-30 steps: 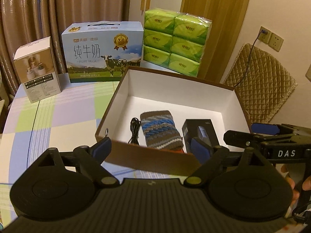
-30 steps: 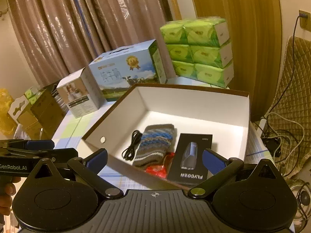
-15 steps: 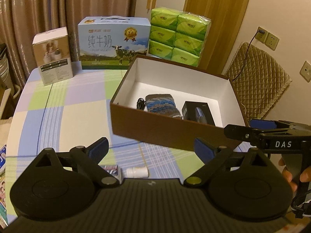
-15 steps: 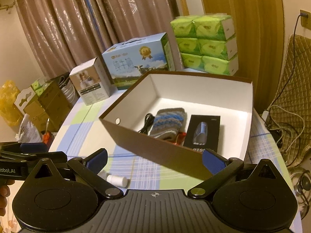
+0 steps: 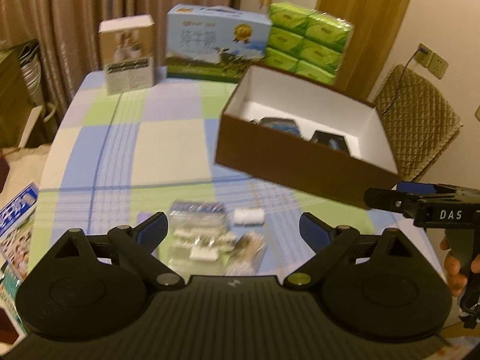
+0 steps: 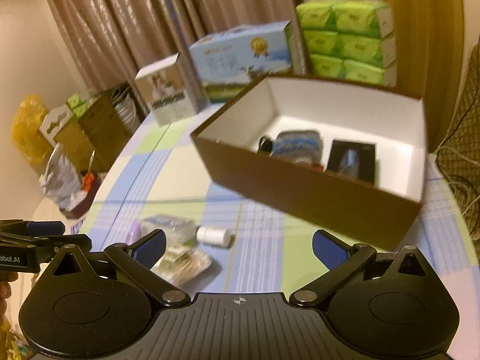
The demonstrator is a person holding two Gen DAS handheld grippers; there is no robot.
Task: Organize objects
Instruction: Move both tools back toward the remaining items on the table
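Note:
A brown box [image 5: 300,165] with a white inside stands on the checked tablecloth; it also shows in the right wrist view [image 6: 315,192]. Inside lie a knitted pouch [image 6: 297,147], a black cable [image 6: 265,144] and a black carton [image 6: 352,157]. On the cloth near me lie a clear packet [image 5: 199,228], a small white bottle [image 5: 249,217] and a foil sachet [image 5: 247,249]. My left gripper [image 5: 232,231] is open above the packet. My right gripper [image 6: 238,247] is open and empty in front of the box; it also shows in the left wrist view [image 5: 399,199].
A milk carton box [image 5: 216,48], a small beige box [image 5: 129,54] and a stack of green tissue packs [image 5: 309,42] stand at the table's far edge. A quilted chair [image 5: 417,120] is at right. A booklet [image 5: 18,234] lies at the left edge.
Both grippers have pulled back from the box toward the table's near side. The packet, bottle and sachet have come into fuller view. Both stay open.

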